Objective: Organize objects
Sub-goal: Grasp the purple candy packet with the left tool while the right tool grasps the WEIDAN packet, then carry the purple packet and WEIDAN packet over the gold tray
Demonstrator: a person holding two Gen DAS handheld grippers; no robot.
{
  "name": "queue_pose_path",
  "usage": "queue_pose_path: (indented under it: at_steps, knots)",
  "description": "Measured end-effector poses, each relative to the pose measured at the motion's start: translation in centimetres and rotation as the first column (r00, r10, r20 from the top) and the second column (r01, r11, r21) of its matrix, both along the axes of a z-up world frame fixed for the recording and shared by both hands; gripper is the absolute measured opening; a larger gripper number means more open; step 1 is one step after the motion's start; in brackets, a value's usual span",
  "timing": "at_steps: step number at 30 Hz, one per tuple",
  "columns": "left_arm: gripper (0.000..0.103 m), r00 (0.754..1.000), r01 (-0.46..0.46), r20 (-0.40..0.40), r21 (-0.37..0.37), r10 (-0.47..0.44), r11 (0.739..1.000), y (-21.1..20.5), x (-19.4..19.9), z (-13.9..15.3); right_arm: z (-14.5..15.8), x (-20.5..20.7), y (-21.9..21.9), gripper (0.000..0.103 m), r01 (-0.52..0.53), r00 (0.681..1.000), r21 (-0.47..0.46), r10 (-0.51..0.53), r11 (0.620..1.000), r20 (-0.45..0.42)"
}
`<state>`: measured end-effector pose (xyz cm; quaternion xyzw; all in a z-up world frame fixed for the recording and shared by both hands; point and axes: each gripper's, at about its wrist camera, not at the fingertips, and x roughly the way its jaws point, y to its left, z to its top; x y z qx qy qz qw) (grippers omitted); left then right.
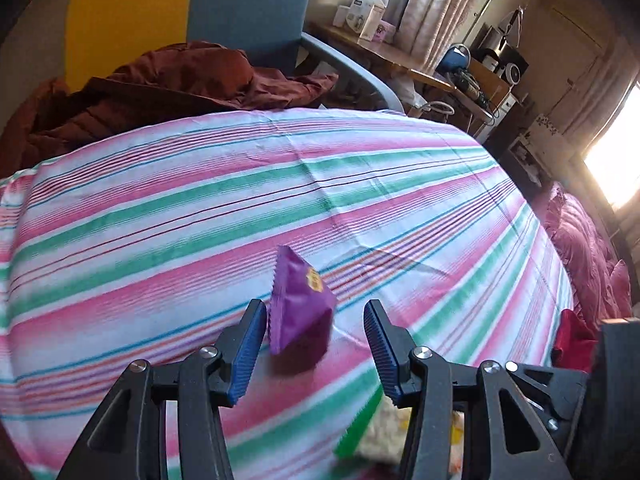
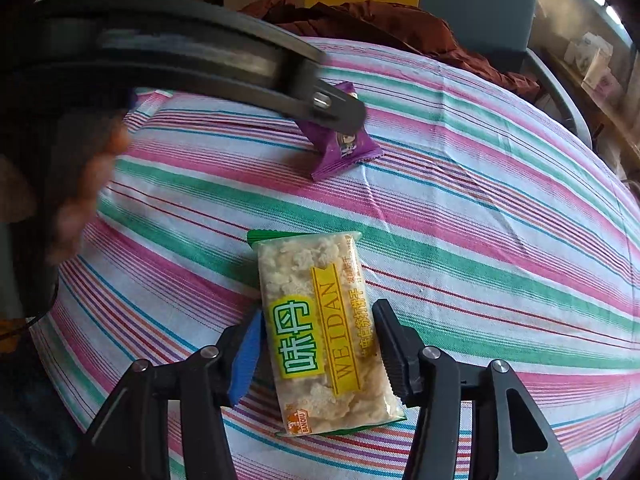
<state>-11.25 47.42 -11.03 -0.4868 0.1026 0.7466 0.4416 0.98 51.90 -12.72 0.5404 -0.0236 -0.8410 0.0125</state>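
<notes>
A small purple snack packet [image 1: 298, 306] lies on the striped cloth, between the open fingers of my left gripper [image 1: 316, 330]; the left finger is close to it, the right one apart. It also shows in the right wrist view [image 2: 344, 148], partly under the left gripper's arm [image 2: 240, 68]. A clear packet of rice crackers [image 2: 320, 332] with a green and yellow label lies between the fingers of my right gripper [image 2: 318, 344], which is shut on it. Its green end shows in the left wrist view [image 1: 372, 428].
The pink, green and white striped cloth [image 1: 200, 200] covers the whole surface. A dark red jacket [image 1: 160, 84] is heaped at its far edge by a blue chair [image 1: 256, 8]. A cluttered desk [image 1: 440, 72] stands at the right. Pink bedding [image 1: 584, 248] lies at the right edge.
</notes>
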Motion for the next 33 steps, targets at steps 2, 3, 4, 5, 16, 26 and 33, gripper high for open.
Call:
queue_pose_path:
  at_steps: [2, 3, 4, 5, 16, 26, 33]
  knots:
    - [0.050, 1.000, -0.007, 0.012, -0.019, 0.007, 1.000, 0.6, -0.5, -1.0, 0.0, -0.1, 0.0, 0.056, 0.002, 1.000, -0.002, -0.002, 1.000, -0.004]
    - [0.044, 1.000, -0.011, 0.024, -0.029, 0.012, 1.000, 0.8, -0.8, -1.4, 0.0, -0.1, -0.1, 0.057, 0.001, 1.000, -0.002, -0.001, 1.000, -0.006]
    - [0.038, 0.999, -0.017, 0.029, -0.034, 0.018, 0.999, 0.8, -1.0, -1.8, 0.0, -0.2, -0.1, 0.057, -0.001, 1.000, 0.003, 0.001, 1.000, -0.009]
    - [0.038, 0.999, -0.020, 0.032, -0.021, 0.021, 1.000, 0.5, -1.0, -1.8, 0.1, -0.2, -0.2, 0.056, -0.002, 1.000, 0.007, 0.002, 1.000, -0.010]
    - [0.038, 0.982, -0.090, -0.163, 0.013, 0.091, 0.996, -6.7, 3.0, 3.9, 0.5, 0.0, -0.4, 0.048, 0.021, 0.999, 0.007, -0.021, 1.000, -0.027]
    - [0.038, 0.939, -0.215, -0.274, 0.004, 0.208, 0.977, -15.8, 5.9, 7.3, 0.6, 0.1, -2.5, 0.048, 0.019, 0.999, -0.009, -0.019, 1.000, -0.045]
    - [0.038, 0.908, -0.288, -0.312, 0.022, 0.280, 0.957, -21.3, 6.8, 8.8, 0.5, -1.0, -4.3, 0.048, 0.021, 0.999, -0.025, -0.022, 0.999, -0.045]
